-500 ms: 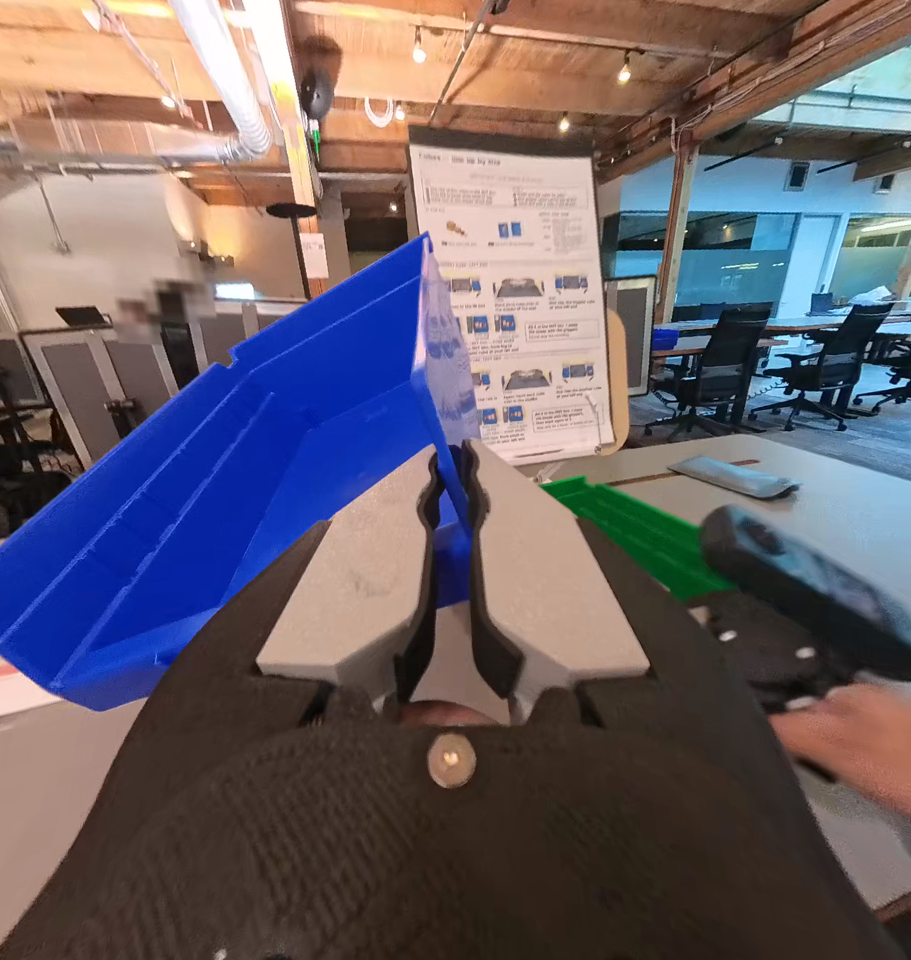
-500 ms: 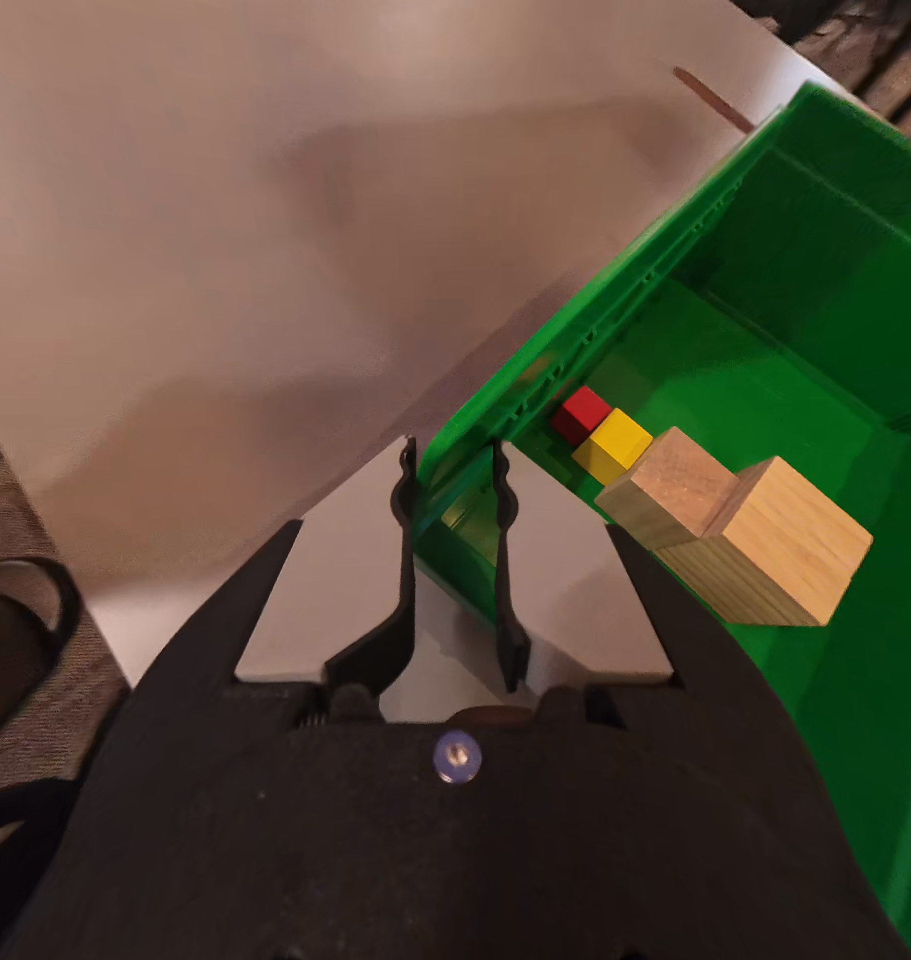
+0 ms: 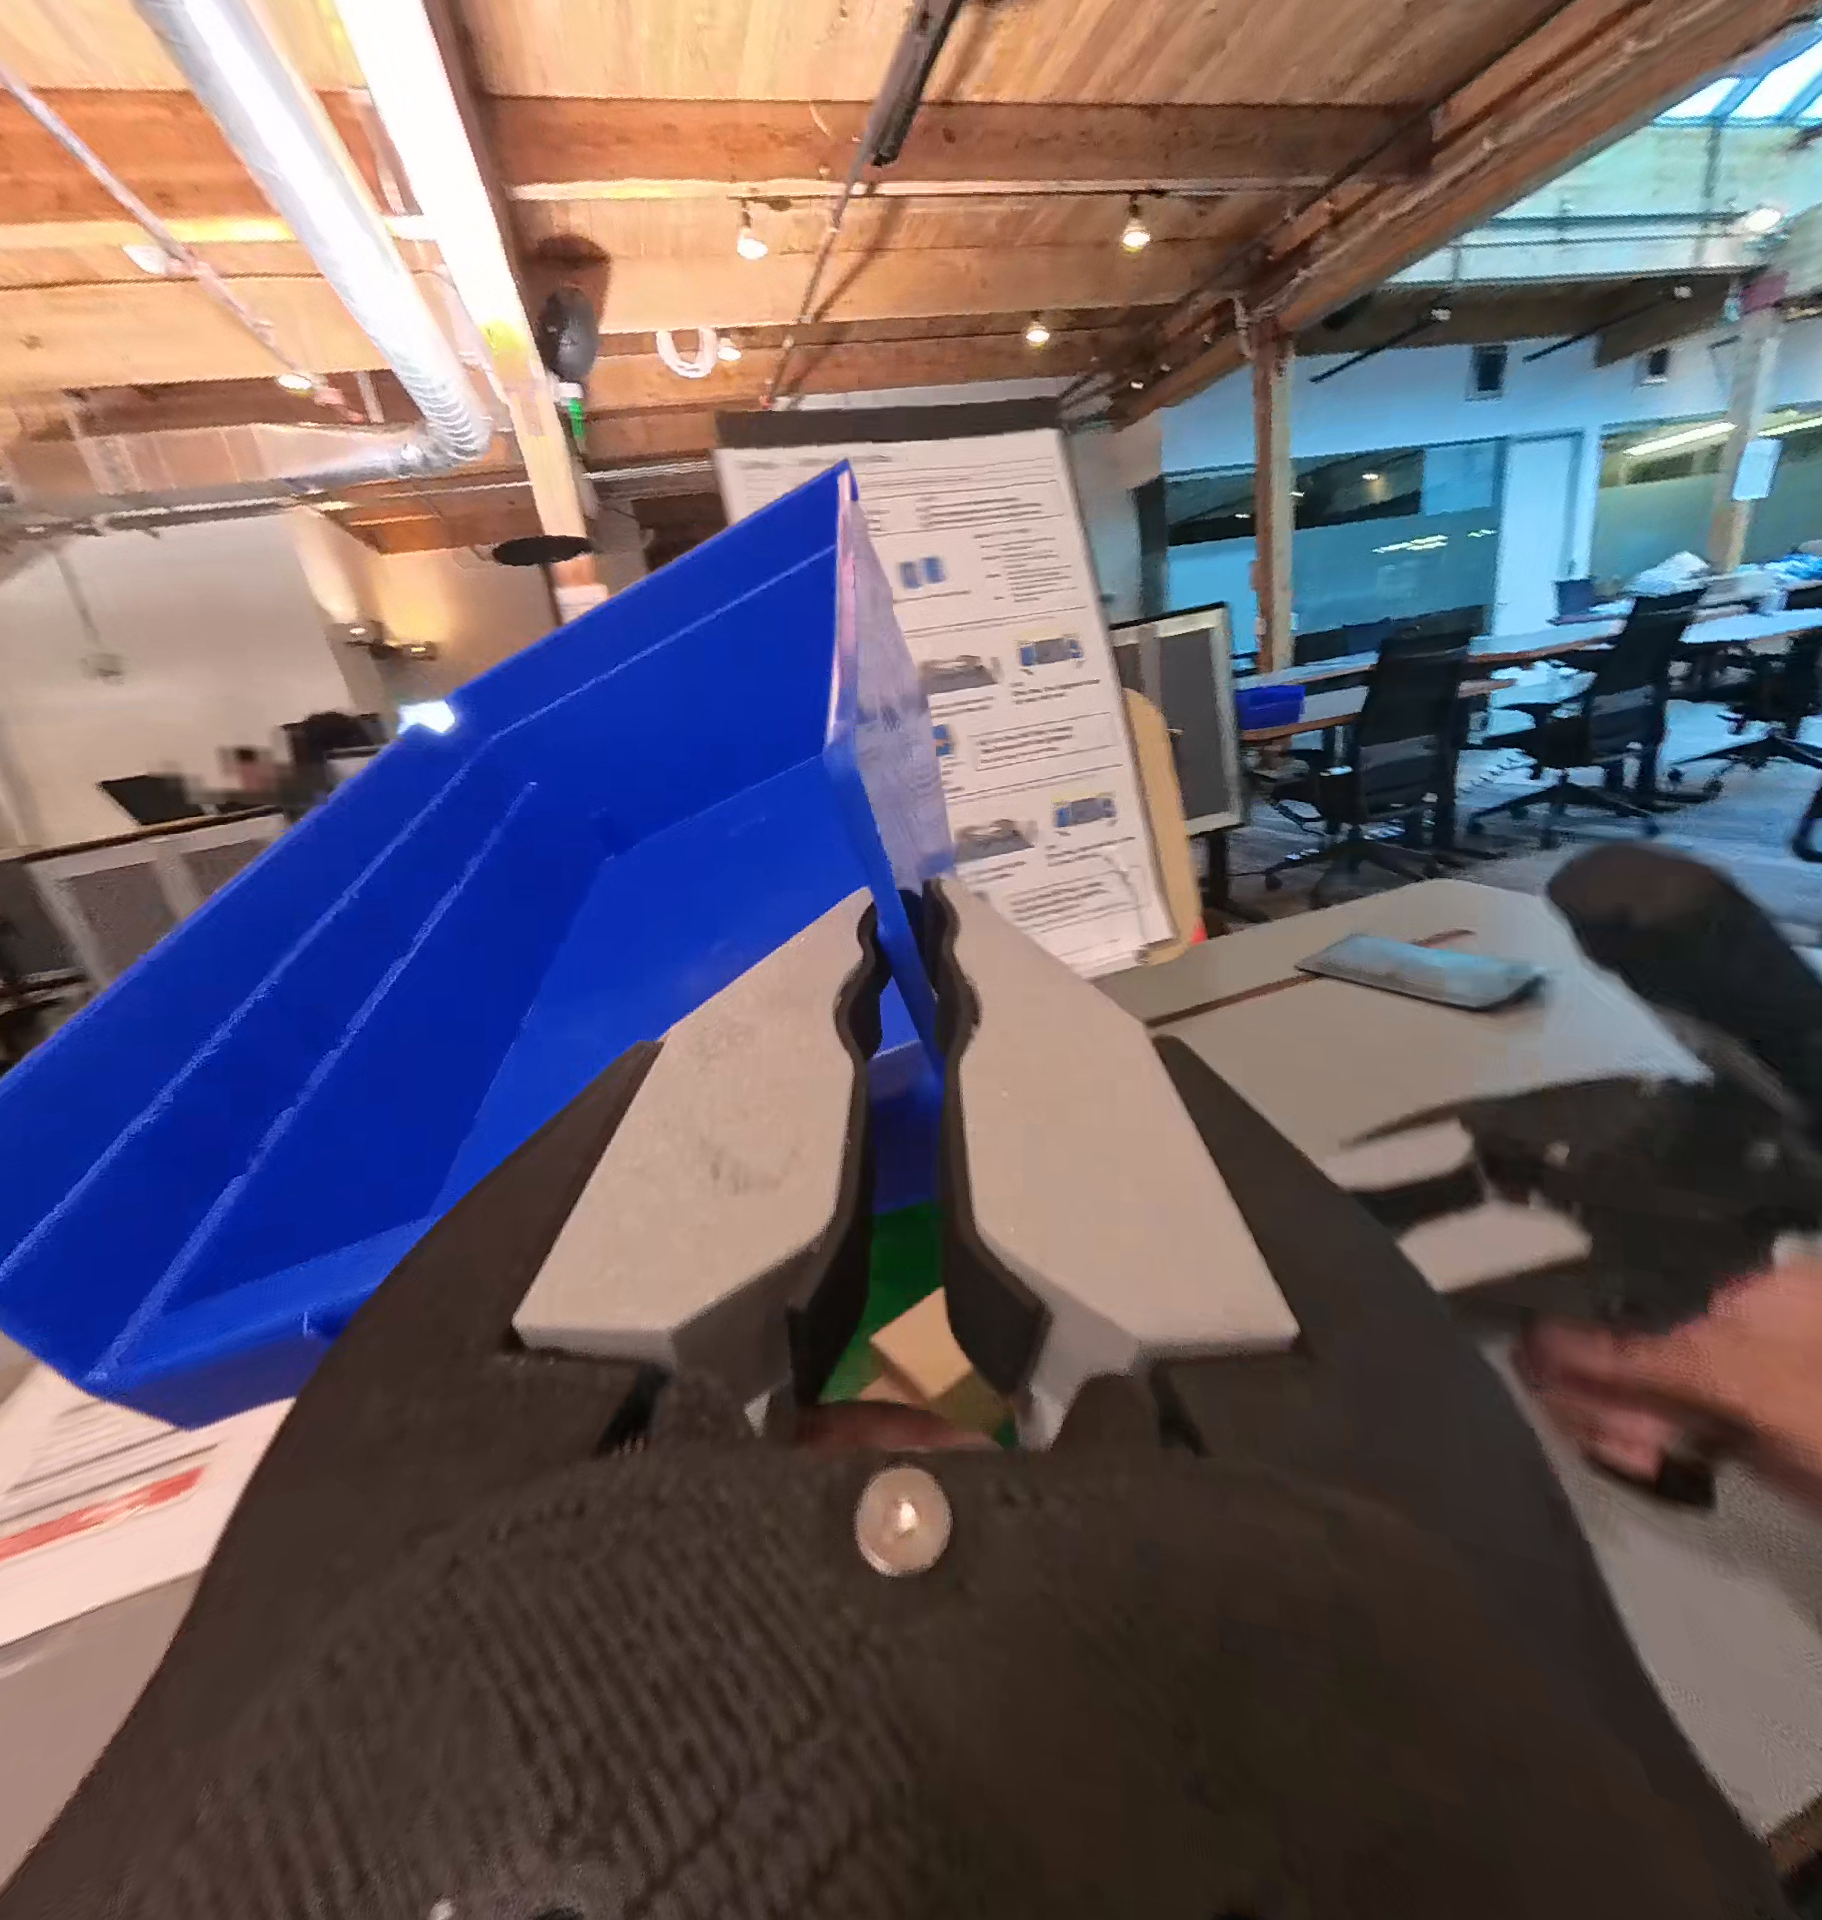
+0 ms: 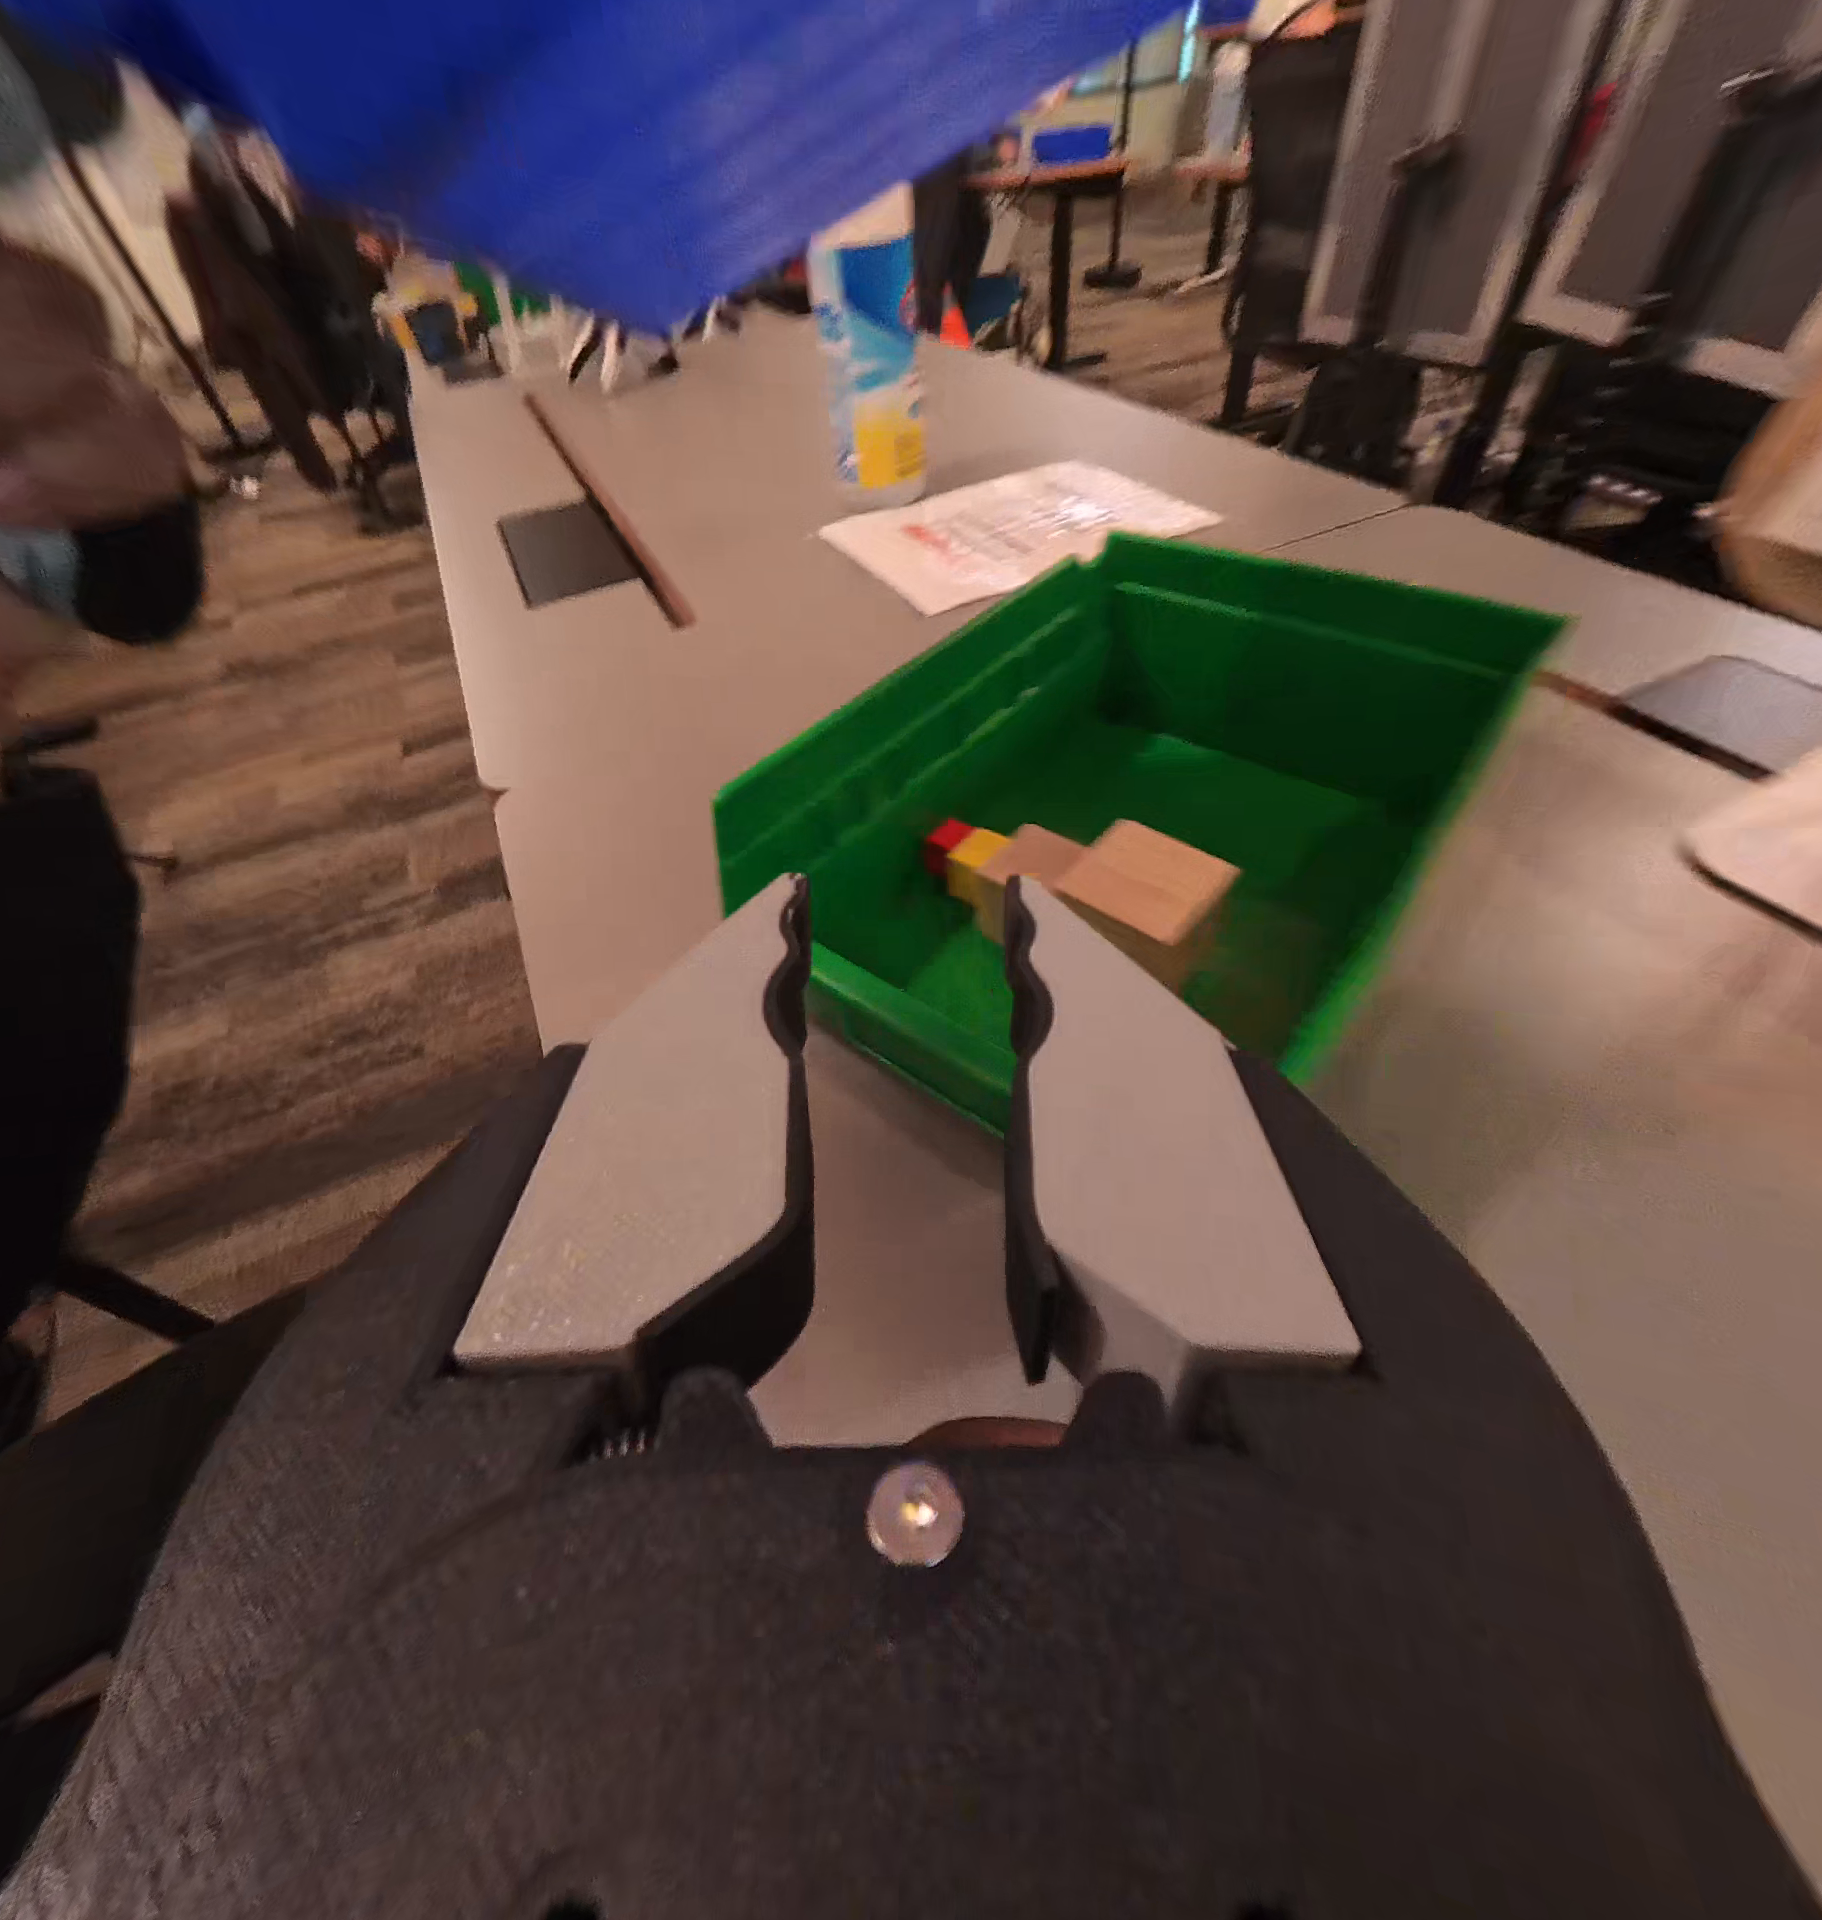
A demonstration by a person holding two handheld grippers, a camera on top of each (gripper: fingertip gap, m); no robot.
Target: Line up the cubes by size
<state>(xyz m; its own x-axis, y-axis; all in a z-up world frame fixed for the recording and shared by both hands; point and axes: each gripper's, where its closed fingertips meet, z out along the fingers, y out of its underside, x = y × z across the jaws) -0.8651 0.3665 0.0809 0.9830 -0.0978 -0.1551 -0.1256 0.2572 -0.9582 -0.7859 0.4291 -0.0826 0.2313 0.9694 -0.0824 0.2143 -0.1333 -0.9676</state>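
Right wrist view, blue bin (image 4: 616,135) overhead, wipes canister (image 4: 871,364) behind

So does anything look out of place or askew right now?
Yes. The blue bin is off the table, steeply tilted and empty, pinched by one wall in the left gripper. The cubes sit in the green bin.
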